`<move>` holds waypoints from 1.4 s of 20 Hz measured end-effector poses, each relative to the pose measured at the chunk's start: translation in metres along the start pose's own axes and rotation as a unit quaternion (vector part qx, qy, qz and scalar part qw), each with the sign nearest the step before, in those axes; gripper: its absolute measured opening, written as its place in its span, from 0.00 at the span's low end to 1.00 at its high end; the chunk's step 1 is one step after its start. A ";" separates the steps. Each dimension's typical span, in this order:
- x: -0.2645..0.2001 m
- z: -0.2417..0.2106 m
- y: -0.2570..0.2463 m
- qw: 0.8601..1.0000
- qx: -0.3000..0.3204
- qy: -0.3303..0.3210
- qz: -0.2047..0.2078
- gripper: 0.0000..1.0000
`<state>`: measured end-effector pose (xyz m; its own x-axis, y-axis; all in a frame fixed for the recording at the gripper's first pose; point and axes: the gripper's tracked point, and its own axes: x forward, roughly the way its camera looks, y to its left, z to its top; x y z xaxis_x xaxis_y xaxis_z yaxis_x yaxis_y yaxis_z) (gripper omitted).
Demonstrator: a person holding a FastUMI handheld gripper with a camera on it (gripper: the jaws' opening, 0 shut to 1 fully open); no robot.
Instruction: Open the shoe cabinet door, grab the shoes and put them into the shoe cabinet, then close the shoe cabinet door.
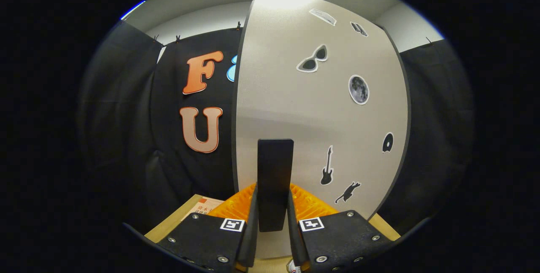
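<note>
Here your gripper point(274, 222) is clamped narrow on the upright black bar handle point(275, 180), one finger pressing each side of it. The handle stands on the pale grey, sticker-dotted shoe cabinet door point(295, 108), which rises directly beyond your fingers. A light wooden tabletop point(175, 222) lies below, left of the fingers.

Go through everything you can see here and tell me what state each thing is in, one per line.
Cabinet door: swung partly open, its stickered face toward the camera.
Door handle: upright black bar, clamped between the two fingers.
Gripper: shut on the door handle.
Booklet: lying flat on the wooden surface, left of the fingers.
</note>
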<state>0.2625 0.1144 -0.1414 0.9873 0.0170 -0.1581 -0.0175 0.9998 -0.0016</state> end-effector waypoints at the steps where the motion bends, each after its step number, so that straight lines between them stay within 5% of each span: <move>1: -0.004 0.000 -0.002 1.000 0.001 0.001 -0.003 0.33; 8: -0.035 0.000 -0.018 1.000 -0.012 -0.007 -0.020 0.33; 22: -0.054 -0.003 -0.035 0.999 0.003 -0.022 0.034 0.26; 28: -0.074 -0.007 -0.054 1.000 0.016 -0.015 0.020 0.26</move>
<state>0.1891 0.0593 -0.1363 0.9903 0.0560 -0.1272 -0.0520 0.9980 0.0350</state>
